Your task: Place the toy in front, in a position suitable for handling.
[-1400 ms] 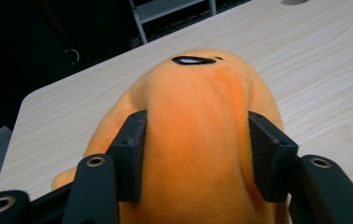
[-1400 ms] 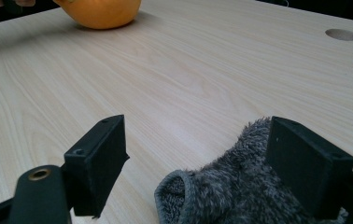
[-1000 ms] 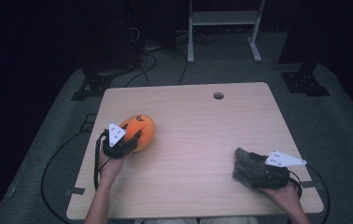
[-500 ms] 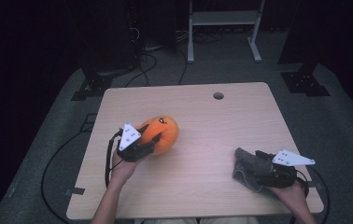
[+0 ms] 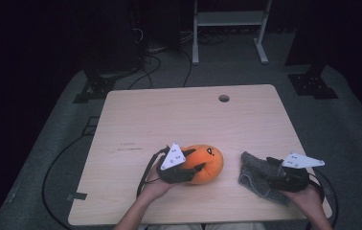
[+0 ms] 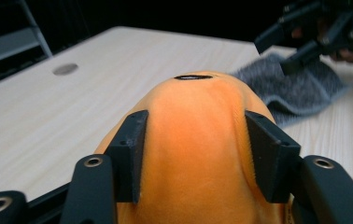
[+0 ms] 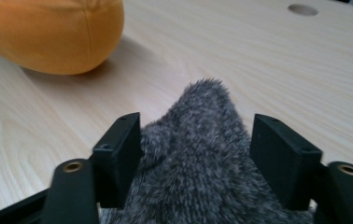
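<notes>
Now, left claw point(image 6: 191, 154): clamped on orange plush point(image 5: 204, 163) (keep squeeze gentle).
Right claw point(image 7: 195, 154): clamped on grey cloth point(image 5: 258, 175); keep low on bench point(image 5: 169, 120).

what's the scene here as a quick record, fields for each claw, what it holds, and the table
left claw: jaws pressed against both sides of the orange plush toy
right claw: jaws set on either side of the grey fuzzy cloth
plush toy: rests on the table, near the front edge, dark stitched mark on top
cloth: crumpled, lying flat to the right of the toy, apart from it
table: light wood, round hole near the far edge
hands: one on each claw, coming in from the near edge
</notes>
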The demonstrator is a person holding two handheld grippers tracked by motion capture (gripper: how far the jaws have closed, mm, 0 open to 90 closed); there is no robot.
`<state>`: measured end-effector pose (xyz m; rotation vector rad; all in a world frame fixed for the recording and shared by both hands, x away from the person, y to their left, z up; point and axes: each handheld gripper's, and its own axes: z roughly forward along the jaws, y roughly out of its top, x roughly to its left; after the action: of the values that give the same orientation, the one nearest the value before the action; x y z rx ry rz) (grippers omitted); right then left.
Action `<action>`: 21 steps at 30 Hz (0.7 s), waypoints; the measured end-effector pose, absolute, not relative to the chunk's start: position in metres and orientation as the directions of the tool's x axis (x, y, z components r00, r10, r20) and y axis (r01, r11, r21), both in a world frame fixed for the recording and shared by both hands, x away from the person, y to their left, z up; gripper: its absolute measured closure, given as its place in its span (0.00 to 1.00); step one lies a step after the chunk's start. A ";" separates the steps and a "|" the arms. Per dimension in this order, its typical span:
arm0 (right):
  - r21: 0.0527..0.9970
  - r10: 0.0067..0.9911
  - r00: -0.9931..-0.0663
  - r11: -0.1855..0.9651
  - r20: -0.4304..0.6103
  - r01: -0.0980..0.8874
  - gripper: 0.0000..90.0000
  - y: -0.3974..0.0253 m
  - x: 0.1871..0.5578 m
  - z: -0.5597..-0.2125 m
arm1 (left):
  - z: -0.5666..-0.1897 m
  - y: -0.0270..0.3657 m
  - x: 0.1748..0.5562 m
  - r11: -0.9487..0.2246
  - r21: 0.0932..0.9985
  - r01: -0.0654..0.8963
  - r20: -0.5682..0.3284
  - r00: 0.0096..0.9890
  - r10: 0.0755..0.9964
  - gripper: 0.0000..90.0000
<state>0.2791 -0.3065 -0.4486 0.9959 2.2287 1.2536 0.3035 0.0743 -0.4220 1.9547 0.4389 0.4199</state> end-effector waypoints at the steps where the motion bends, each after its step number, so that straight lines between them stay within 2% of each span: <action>1: 0.843 0.738 -0.674 0.367 -0.006 0.394 0.37 -0.304 0.280 -0.449 | -0.426 0.072 0.304 -0.416 0.901 0.121 0.099 0.877 0.471 0.46; 4: 0.819 0.728 -0.685 0.408 -0.026 0.403 0.38 -0.299 0.284 -0.454 | -0.431 0.070 0.301 -0.424 0.900 0.106 0.112 0.882 0.458 0.38; 8: 0.800 0.722 -0.689 0.446 -0.058 0.401 0.41 -0.295 0.288 -0.459 | -0.431 0.070 0.301 -0.432 0.895 0.108 0.113 0.883 0.456 0.21; 9: 0.795 0.719 -0.691 0.461 -0.075 0.394 0.44 -0.293 0.289 -0.460 | -0.430 0.070 0.301 -0.434 0.894 0.110 0.111 0.884 0.455 0.21; 12: 0.759 0.728 -0.685 0.465 -0.036 0.455 0.44 -0.290 0.293 -0.465 | -0.426 0.072 0.300 -0.432 0.893 0.124 0.096 0.886 0.453 0.13; 17: 0.744 0.730 -0.683 0.458 -0.004 0.486 0.54 -0.292 0.297 -0.470 | -0.423 0.081 0.298 -0.406 0.900 0.159 0.056 0.881 0.470 0.10; 18: 0.743 0.744 -0.668 0.441 0.011 0.504 0.60 -0.294 0.299 -0.471 | -0.423 0.088 0.298 -0.385 0.904 0.186 0.028 0.872 0.488 0.09; 19: 0.743 0.744 -0.668 0.441 0.011 0.504 0.60 -0.294 0.299 -0.471 | -0.423 0.088 0.298 -0.385 0.904 0.186 0.028 0.872 0.488 0.09; 21: 0.740 0.756 -0.655 0.428 0.022 0.519 0.67 -0.295 0.299 -0.472 | -0.423 0.095 0.297 -0.353 0.911 0.212 -0.002 0.860 0.511 0.09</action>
<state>0.2990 -0.2945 -0.4715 1.0981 2.3728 1.0642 0.2968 0.0954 -0.4228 1.9396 0.5342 0.3425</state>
